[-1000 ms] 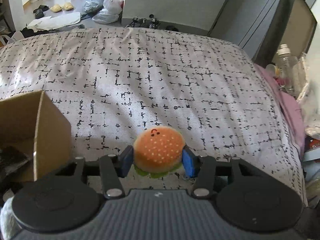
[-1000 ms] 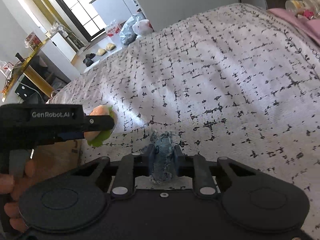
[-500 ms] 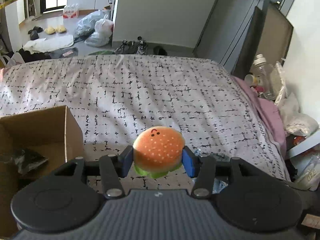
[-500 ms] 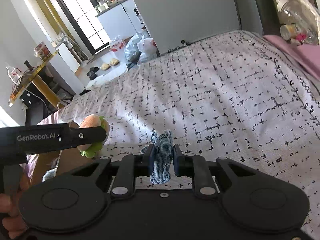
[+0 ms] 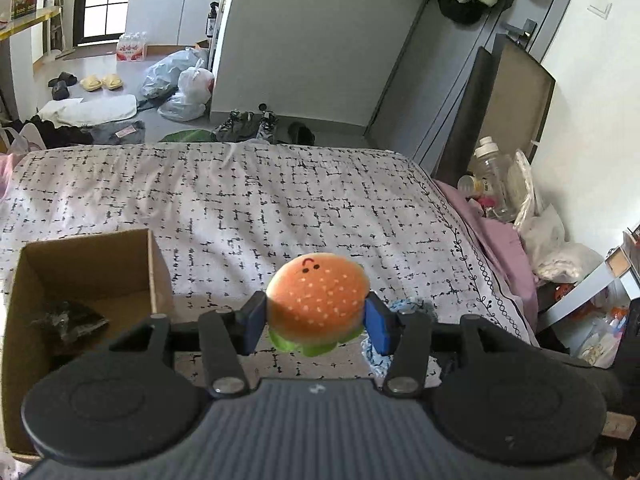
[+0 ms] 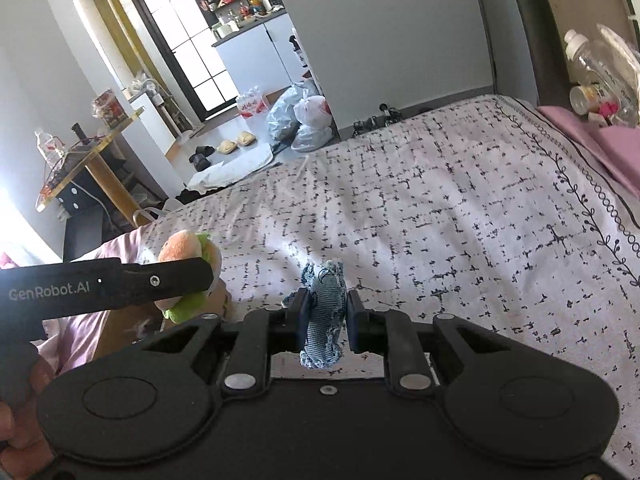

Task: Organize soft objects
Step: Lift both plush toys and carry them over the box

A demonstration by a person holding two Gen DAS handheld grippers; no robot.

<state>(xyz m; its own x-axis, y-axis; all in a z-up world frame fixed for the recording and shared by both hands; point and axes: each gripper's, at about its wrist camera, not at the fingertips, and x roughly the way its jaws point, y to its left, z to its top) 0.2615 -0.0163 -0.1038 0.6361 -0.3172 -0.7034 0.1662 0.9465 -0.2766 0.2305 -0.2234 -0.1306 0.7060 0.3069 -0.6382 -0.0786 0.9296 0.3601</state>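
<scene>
left gripper (image 5: 316, 322) clamped on burger plush (image 5: 318, 304), held just right of cardboard box (image 5: 92, 264), likely for dropping in | right gripper (image 6: 325, 314) pinching denim scrap toy (image 6: 325, 312) narrow, further right of box, above bed (image 6: 440, 216) | box holds one dark item (image 5: 68, 316)

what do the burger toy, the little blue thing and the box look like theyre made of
Burger toy: plush fabric, matte and fuzzy, with stitched face marks and seed dots, probably stuffed.
Little blue thing: looks like denim, going by its woven blue surface and frayed pale edges; what it is stays unclear.
Box: plain brown corrugated cardboard, dull and uncoated, with thin folded walls.
</scene>
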